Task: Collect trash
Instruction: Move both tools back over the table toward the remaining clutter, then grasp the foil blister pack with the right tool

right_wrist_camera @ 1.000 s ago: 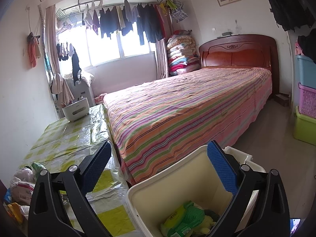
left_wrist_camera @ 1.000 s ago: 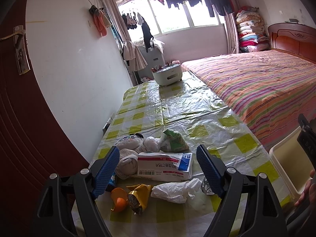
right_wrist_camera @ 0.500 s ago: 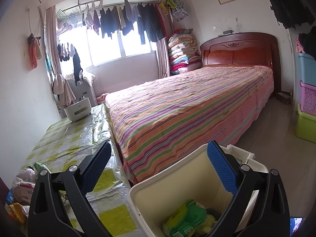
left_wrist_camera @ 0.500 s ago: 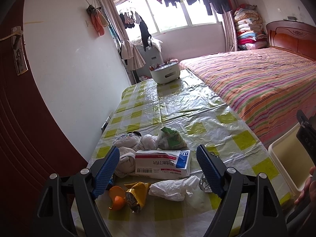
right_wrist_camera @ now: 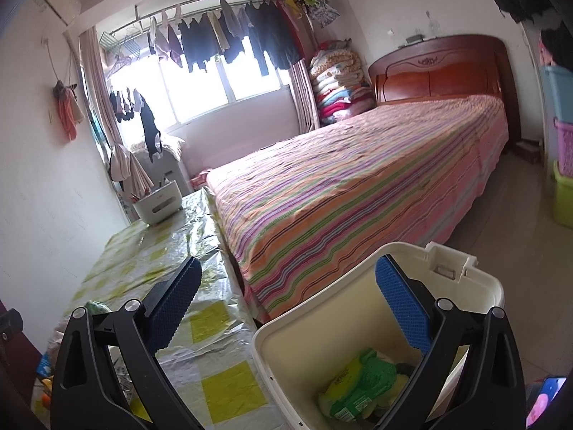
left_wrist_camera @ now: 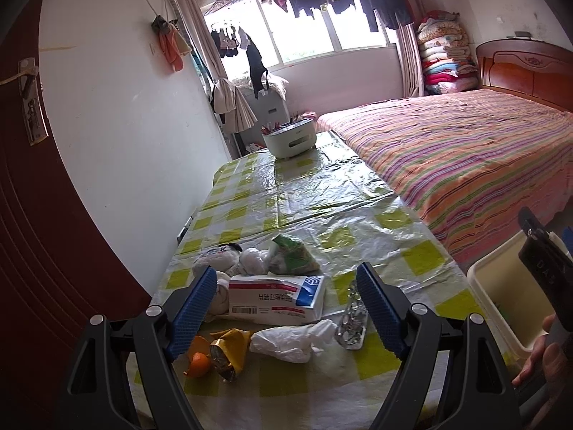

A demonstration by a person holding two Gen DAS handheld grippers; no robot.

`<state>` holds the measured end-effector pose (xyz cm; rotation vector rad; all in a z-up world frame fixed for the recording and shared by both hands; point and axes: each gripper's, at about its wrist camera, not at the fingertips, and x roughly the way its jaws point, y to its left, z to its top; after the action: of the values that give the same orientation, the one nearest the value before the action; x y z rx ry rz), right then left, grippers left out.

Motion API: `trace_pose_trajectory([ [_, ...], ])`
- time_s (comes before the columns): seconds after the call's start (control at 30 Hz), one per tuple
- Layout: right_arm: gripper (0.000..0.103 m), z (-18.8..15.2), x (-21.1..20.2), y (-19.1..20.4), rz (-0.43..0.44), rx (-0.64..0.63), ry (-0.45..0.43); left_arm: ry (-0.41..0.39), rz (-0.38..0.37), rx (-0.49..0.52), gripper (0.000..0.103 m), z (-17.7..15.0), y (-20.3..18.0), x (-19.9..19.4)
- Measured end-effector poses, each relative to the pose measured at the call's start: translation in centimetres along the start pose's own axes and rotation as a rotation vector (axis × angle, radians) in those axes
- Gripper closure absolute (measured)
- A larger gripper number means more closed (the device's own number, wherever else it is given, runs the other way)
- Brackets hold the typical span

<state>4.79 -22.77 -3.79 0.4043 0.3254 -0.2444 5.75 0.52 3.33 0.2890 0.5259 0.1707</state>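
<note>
Trash lies in a pile at the near end of the table: a white and red box, a green packet, crumpled white tissue, a yellow wrapper, orange peel and a foil scrap. My left gripper is open and empty, hovering just above the box. My right gripper is open and empty above the cream bin, which holds a green packet. The bin also shows at the right in the left wrist view.
A white caddy stands at the table's far end. A striped bed runs along the table's right side, with the bin on the floor between. A red door is at the left. Stacked storage boxes stand far right.
My left gripper has pulled back and risen a little, so the pile sits further ahead. My right gripper has tilted slightly over the bin. Nothing was picked up or dropped.
</note>
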Motion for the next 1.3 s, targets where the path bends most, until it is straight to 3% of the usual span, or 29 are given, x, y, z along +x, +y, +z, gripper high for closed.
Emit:
trace_pose_trajectory([
  [0.17,0.007,0.2,0.0,-1.1,0.041,0.025,0.017,-0.019,0.012,-0.051,0.025,0.1,1.4,-0.9],
  [0.33,0.007,-0.1,0.3,-0.6,0.083,0.007,0.039,-0.01,0.076,-0.12,0.025,-0.5,5.0,-0.8],
  [0.47,0.007,-0.9,0.3,1.7,0.143,-0.052,0.066,0.019,0.117,-0.188,0.025,-1.8,8.6,0.0],
  [0.67,0.007,-3.0,0.2,6.1,0.334,-0.131,0.147,0.082,0.145,-0.237,0.025,-4.5,12.2,1.3],
  [0.8,0.007,-4.5,0.6,8.5,0.409,-0.175,0.213,0.123,0.151,-0.276,0.025,-6.3,14.4,2.2],
  [1.1,0.008,-7.2,2.1,12.0,0.456,-0.241,0.346,0.193,0.145,-0.324,0.025,-9.1,16.9,3.9],
  [1.27,0.028,-8.6,4.6,13.1,0.449,-0.21,0.47,0.213,0.141,-0.337,0.025,-10.0,17.7,4.8],
  [1.3,0.028,-8.9,5.2,13.2,0.446,-0.196,0.499,0.216,0.139,-0.341,0.025,-10.1,17.9,5.0],
])
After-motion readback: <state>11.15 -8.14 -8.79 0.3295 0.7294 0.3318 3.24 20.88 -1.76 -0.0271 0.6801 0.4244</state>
